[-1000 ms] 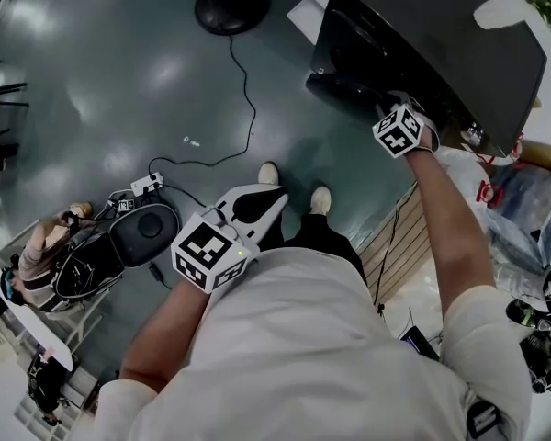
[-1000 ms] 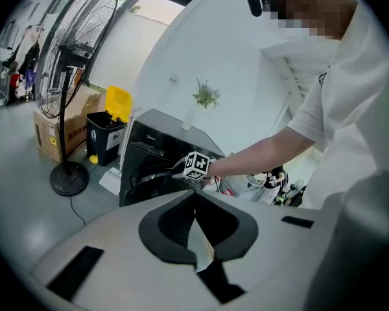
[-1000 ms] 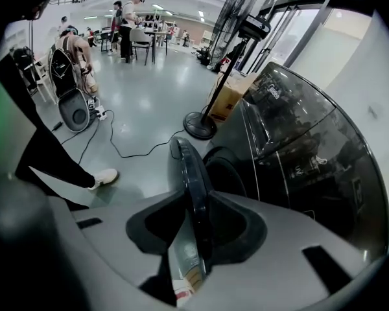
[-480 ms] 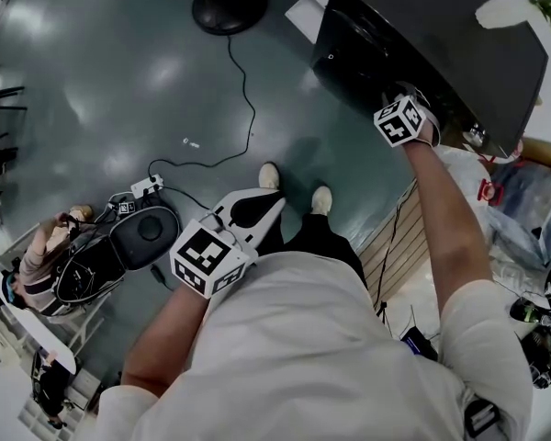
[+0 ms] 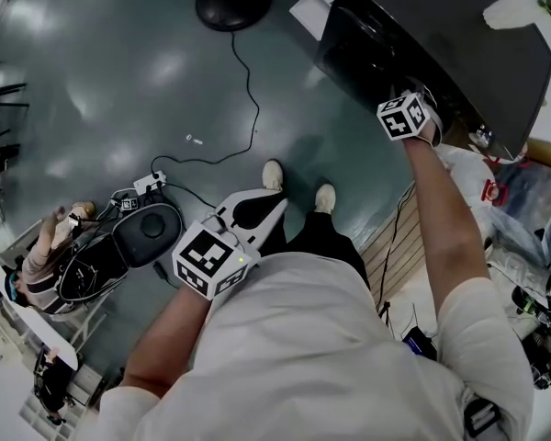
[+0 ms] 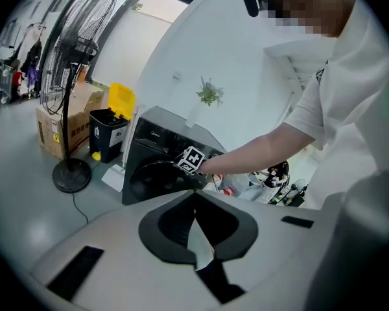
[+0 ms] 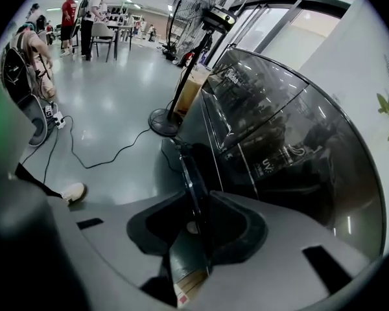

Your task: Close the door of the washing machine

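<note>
has swung the door (image 7: 189, 173) in with the right claw (image 7: 196, 196) over the last second, from jutting off the washing machine (image 5: 459, 35) to nearly flat against its front. is closing that claw's jaws on the door's rim, straight ahead between the tips and seemingly touching both. keeps the left claw (image 6: 194, 194) pinched shut on nothing, well back from the door. probably needs only a last push to latch
</note>
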{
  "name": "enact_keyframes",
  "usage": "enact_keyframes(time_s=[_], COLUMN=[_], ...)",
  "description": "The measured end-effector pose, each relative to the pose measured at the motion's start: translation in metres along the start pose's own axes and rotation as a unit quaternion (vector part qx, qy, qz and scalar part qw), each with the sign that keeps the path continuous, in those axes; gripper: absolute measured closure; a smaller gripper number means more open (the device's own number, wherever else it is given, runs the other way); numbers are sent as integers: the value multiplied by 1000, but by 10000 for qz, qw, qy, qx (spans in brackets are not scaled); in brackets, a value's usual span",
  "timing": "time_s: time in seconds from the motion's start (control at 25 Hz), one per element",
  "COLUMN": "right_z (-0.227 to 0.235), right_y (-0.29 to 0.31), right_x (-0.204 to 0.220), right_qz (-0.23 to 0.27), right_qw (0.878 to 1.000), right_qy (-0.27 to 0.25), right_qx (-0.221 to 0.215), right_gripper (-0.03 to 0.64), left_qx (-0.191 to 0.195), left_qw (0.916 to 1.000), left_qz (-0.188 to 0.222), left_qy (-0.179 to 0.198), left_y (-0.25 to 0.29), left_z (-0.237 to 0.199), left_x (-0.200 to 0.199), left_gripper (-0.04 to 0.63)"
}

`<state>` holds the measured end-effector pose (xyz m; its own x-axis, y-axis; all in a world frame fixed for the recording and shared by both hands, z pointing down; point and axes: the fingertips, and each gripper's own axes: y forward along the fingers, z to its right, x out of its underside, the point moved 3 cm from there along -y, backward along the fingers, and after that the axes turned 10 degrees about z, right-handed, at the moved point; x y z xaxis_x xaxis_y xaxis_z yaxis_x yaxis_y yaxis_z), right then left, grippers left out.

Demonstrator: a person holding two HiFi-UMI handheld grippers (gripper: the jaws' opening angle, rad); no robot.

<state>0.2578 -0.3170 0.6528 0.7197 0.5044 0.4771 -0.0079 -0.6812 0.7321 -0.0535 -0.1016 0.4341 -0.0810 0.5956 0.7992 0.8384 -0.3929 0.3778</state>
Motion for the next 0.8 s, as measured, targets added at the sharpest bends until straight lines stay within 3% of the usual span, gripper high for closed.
enact_keyframes(time_s=[0.8], right_z=[7], right_y=[8], right_x=[-4], right_qz=[-120], right_qw=[9973], right_qy=[626], right_qx=[362], right_gripper=[476], left_qx=[201], left_qw=[9996], left_qz=[-215], left_qy=[-43], left_y=[9], left_z=[5], left_x=[12], left_gripper=[578])
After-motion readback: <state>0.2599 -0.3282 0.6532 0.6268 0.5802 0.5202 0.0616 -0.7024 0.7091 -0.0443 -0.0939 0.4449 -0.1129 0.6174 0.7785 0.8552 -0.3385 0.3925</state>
